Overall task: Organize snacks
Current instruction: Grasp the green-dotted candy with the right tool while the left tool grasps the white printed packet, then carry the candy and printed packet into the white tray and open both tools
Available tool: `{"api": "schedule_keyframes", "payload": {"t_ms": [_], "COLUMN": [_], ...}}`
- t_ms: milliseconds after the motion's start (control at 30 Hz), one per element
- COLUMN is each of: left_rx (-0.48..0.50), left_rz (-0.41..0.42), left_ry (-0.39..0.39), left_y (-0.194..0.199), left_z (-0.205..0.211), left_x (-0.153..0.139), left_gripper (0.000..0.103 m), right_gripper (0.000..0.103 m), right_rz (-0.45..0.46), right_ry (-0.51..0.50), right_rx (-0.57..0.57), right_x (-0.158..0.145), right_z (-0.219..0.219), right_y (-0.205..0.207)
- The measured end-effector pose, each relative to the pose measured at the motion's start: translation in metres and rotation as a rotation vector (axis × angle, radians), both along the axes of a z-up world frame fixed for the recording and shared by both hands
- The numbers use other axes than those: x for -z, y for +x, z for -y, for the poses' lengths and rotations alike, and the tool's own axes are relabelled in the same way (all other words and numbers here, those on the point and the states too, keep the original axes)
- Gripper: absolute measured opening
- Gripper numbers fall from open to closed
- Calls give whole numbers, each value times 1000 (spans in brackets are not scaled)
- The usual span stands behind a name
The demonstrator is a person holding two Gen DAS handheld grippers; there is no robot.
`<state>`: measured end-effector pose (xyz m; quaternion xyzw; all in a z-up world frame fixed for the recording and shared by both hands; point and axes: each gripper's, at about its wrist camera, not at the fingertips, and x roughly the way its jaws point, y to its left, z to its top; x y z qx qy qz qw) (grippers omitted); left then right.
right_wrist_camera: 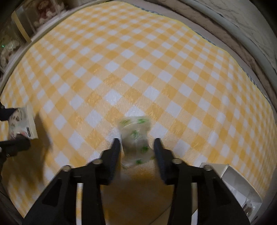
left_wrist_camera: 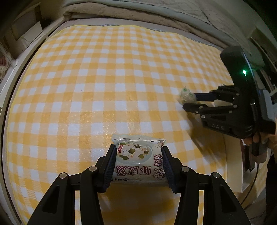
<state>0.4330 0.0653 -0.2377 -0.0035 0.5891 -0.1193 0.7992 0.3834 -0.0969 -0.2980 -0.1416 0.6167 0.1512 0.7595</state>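
My left gripper (left_wrist_camera: pixel 138 150) is shut on a flat white soup packet (left_wrist_camera: pixel 136 161) with pink lettering, held above the yellow checked cloth (left_wrist_camera: pixel 103 86). The same packet (right_wrist_camera: pixel 19 121) shows at the left edge of the right wrist view. My right gripper (right_wrist_camera: pixel 137 143) is open. A small clear-wrapped snack (right_wrist_camera: pixel 135 136) with green print sits blurred between its fingers, with a gap at the right pad. In the left wrist view, the right gripper (left_wrist_camera: pixel 190 101) points at that snack (left_wrist_camera: pixel 186 96) on the cloth at the right.
A white open box (left_wrist_camera: pixel 233 164) stands at the table's right edge, and appears again (right_wrist_camera: pixel 238 183) beside my right gripper. Grey bedding (left_wrist_camera: pixel 155 10) lies behind the table. Shelves (left_wrist_camera: pixel 22 34) stand at the far left.
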Motion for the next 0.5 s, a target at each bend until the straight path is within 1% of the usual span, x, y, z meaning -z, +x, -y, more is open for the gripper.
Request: {"api": "schedule_keyframes", "payload": {"t_ms": [67, 133, 333, 433, 500], "left_rx": [-17, -37, -70, -83, -88], "left_rz": [10, 31, 97, 122, 149], "left_ry": [0, -5, -14, -18, -7], "left_y": [-3, -4, -17, -23, -31], "left_z": [-3, -6, -5, -3, 0], "left_x": [-7, -14, -42, -54, -63], "left_gripper": [50, 50, 49, 49, 49], "right_gripper": [30, 30, 30, 30, 30], "right_rz": [6, 16, 67, 85, 104], "right_ry": [-4, 5, 48, 57, 64], "right_rx": [5, 25, 109, 132, 145], "right_x": [-2, -7, -35, -48, -59], "right_z": [-1, -1, 9, 8, 12], "right_y": [0, -1, -11, -19, -25]}}
